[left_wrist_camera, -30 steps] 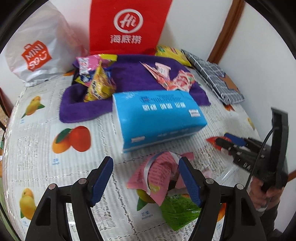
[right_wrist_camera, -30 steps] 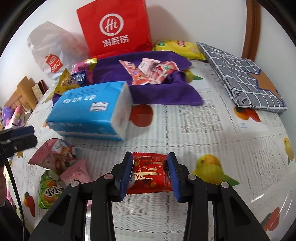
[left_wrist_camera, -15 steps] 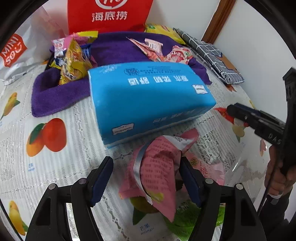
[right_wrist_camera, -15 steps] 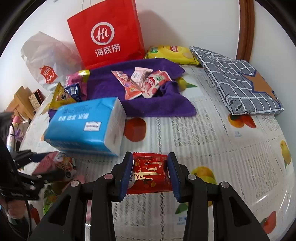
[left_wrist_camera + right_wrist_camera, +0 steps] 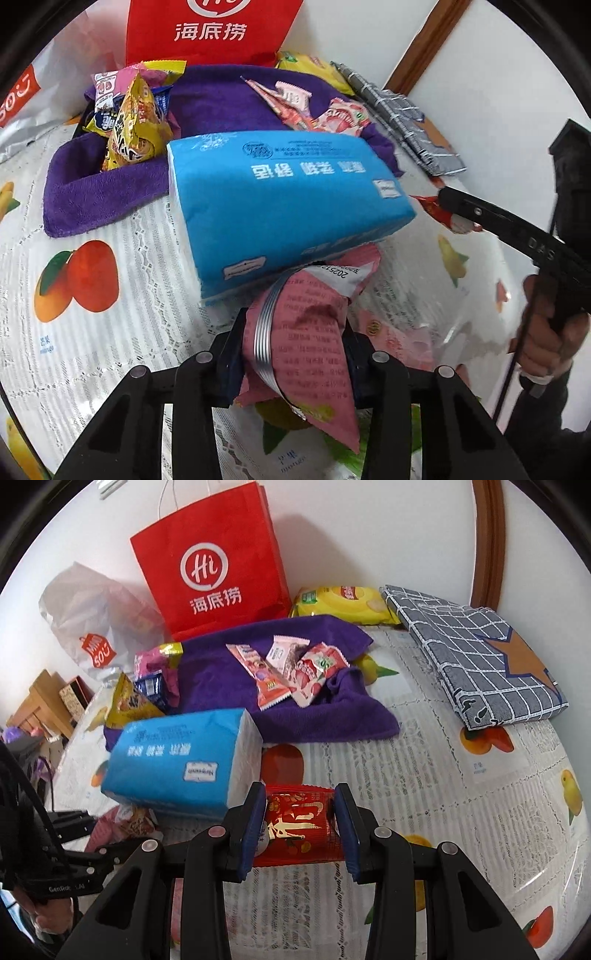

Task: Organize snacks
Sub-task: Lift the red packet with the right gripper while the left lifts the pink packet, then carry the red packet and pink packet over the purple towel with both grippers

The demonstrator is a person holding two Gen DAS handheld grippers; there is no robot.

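The left gripper (image 5: 295, 341) is clamped on a pink packet (image 5: 314, 332); the right gripper (image 5: 301, 823) is clamped on a red packet (image 5: 299, 825). Both packets seem bound for the snacks sorted on the purple towel (image 5: 221, 664).

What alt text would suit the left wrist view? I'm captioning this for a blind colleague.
The left gripper has its jaws shut on a pink snack packet above a fruit-print tablecloth. Just beyond lies a blue tissue pack, then a purple towel strewn with snacks and a red paper bag. The right gripper holds a red packet.

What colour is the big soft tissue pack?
The plastic-wrapped tissue pack is bright blue, clearest from the left wrist.
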